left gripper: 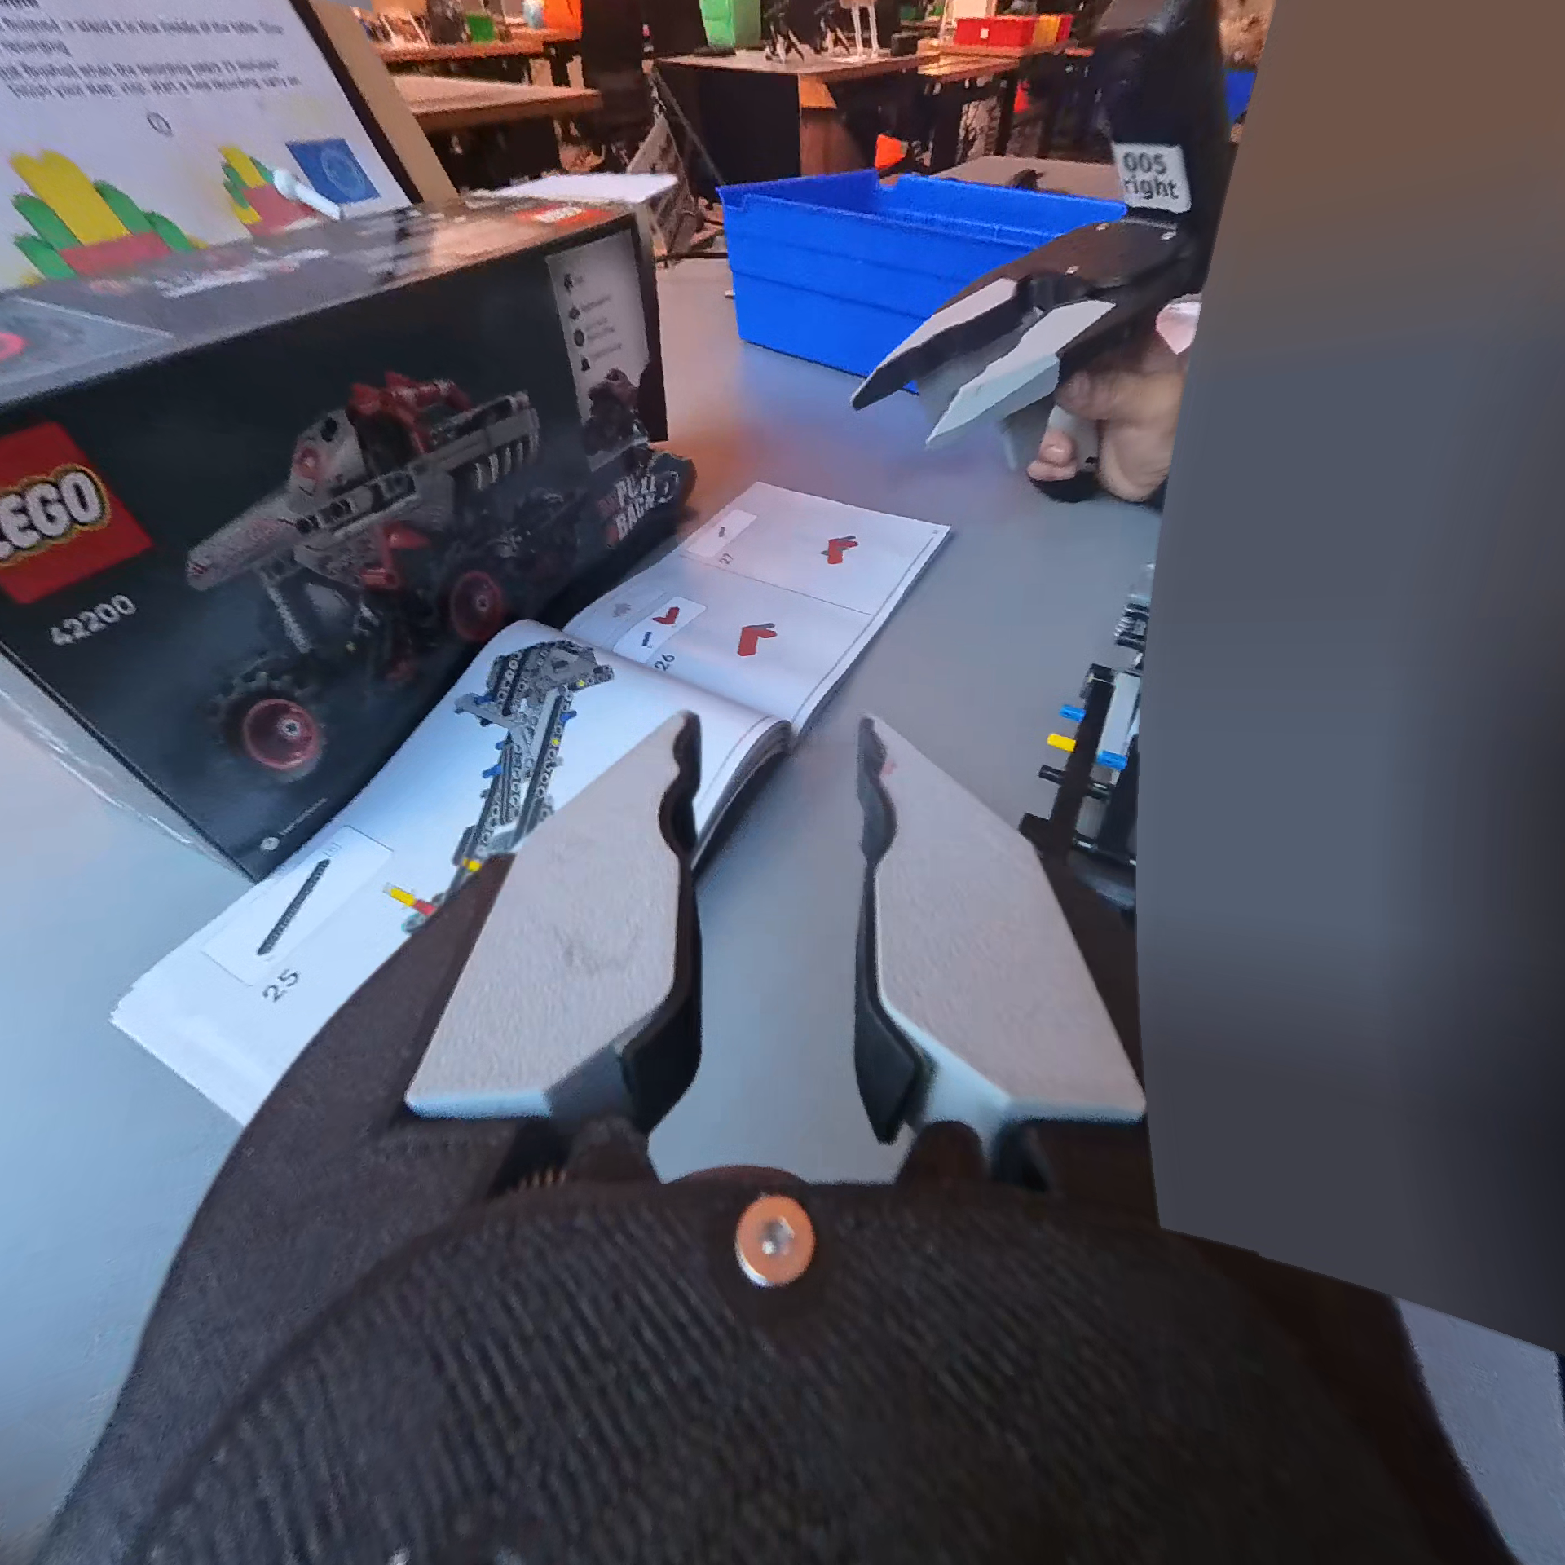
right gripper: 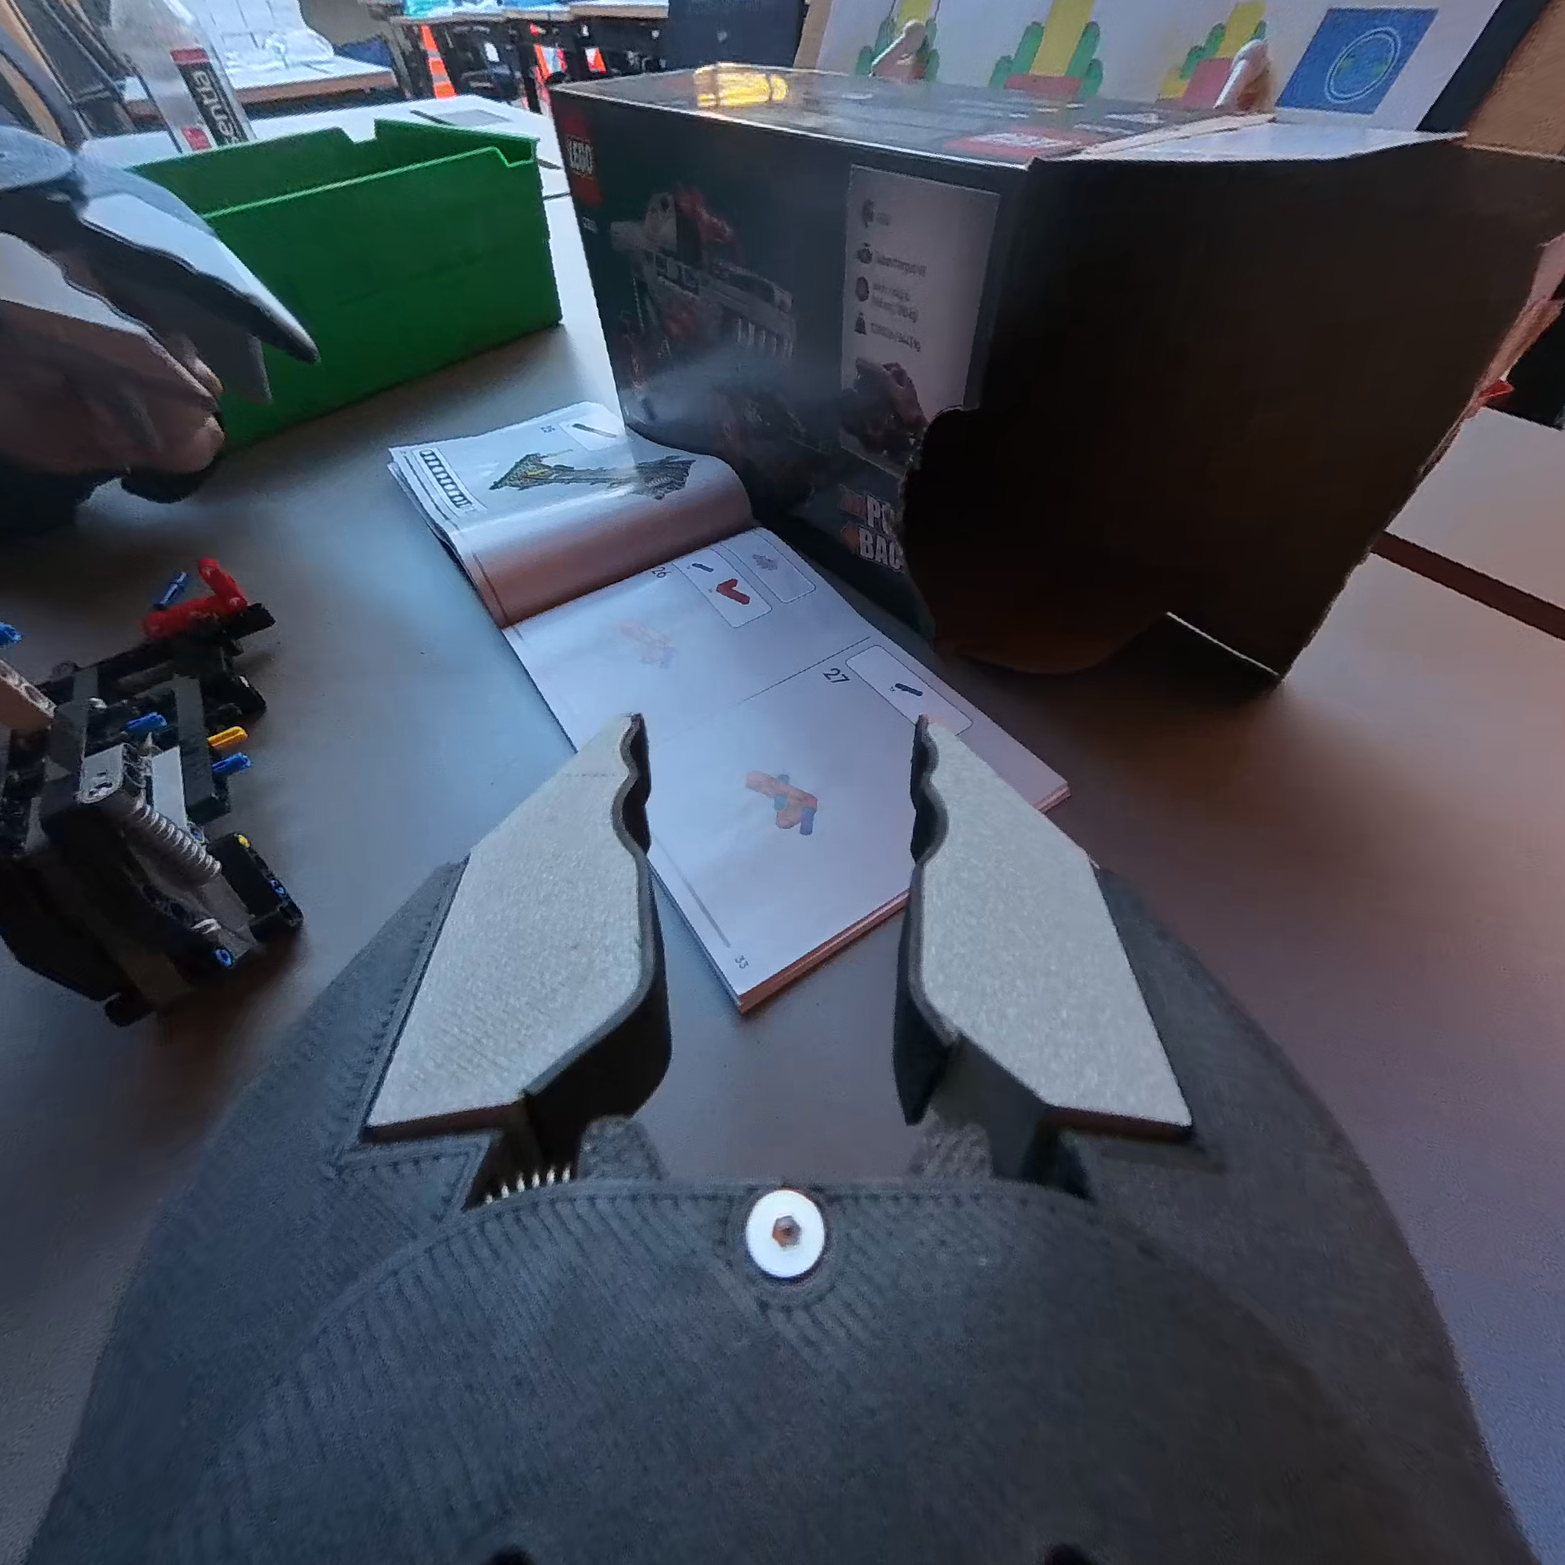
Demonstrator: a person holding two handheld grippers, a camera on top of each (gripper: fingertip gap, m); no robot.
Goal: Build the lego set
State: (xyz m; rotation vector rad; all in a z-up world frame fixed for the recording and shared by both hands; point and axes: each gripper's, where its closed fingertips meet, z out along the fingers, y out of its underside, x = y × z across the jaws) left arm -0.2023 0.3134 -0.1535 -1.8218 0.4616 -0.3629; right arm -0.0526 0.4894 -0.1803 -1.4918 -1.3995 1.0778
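Ribbed black plastic carries both grippers, left gripper (left gripper: 777, 762) and right gripper (right gripper: 777, 745), jaws apart, empty, above the glossy open booklet (right gripper: 762, 677). Blocky black lego model (right gripper: 144, 813) lies left, beside the cardboard box (right gripper: 1143, 381).

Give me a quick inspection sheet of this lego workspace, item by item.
Surface: grey table.
Job's things: open instruction booklet lying flat; set box standing behind it; partly built black model; loose red piece beside the model.
Clutter: green bin; blue bin.
Grippers: left gripper open, empty; right gripper open, empty.
Cables: nothing seen.
Surroundings: instruction poster; other tables behind.
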